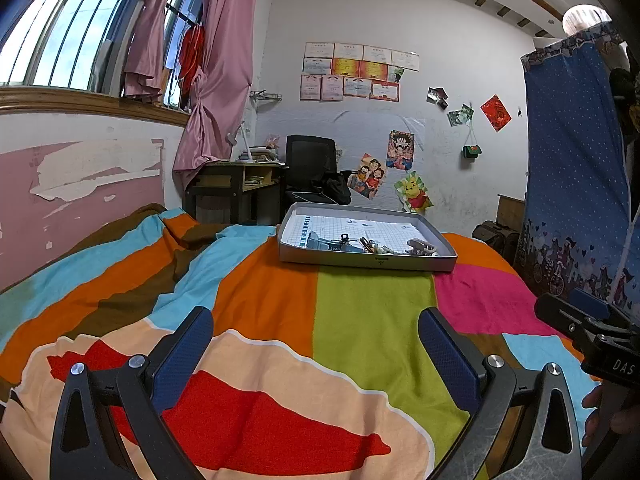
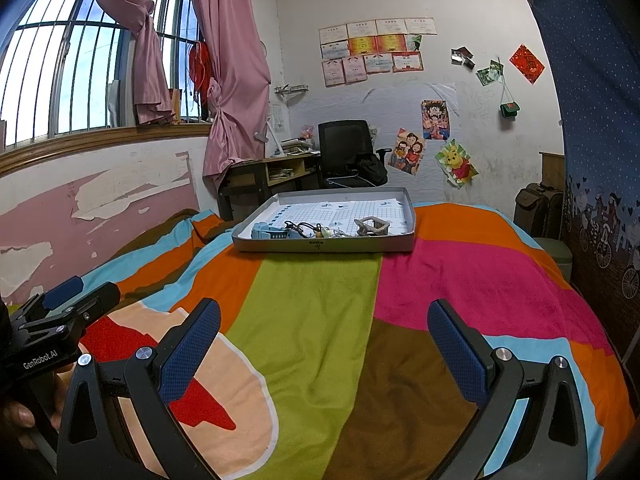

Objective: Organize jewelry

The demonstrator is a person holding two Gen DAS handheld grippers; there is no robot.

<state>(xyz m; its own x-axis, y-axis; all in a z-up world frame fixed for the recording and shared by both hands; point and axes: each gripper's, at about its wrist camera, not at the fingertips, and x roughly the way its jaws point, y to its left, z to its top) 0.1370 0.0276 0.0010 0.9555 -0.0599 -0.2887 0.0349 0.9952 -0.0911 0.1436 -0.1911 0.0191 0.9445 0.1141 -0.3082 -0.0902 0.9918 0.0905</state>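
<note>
- The left gripper [image 1: 316,344] hovers low over the bed, its blue-padded fingers [image 1: 182,356] spread wide apart with nothing between them.
- The right gripper [image 2: 324,344] sits beside it, fingers [image 2: 192,348] likewise released and empty; each gripper shows at the edge of the other's view.
- Under both lies a bedspread [image 1: 360,320] of bright patches: green, orange, pink, red and light blue.
- Well ahead, on the bedspread, rests a shallow grey tray [image 2: 320,246] lined with gridded paper.
- The jewelry [image 2: 308,230] is bunched along the tray's near wall, with a light blue item [image 2: 266,232] to the left and a beige hair claw [image 2: 372,226] to the right.
- Beyond the bed stand a black office chair [image 2: 346,148] and a desk [image 2: 264,172], before a wall of certificates and cartoon posters.
</note>
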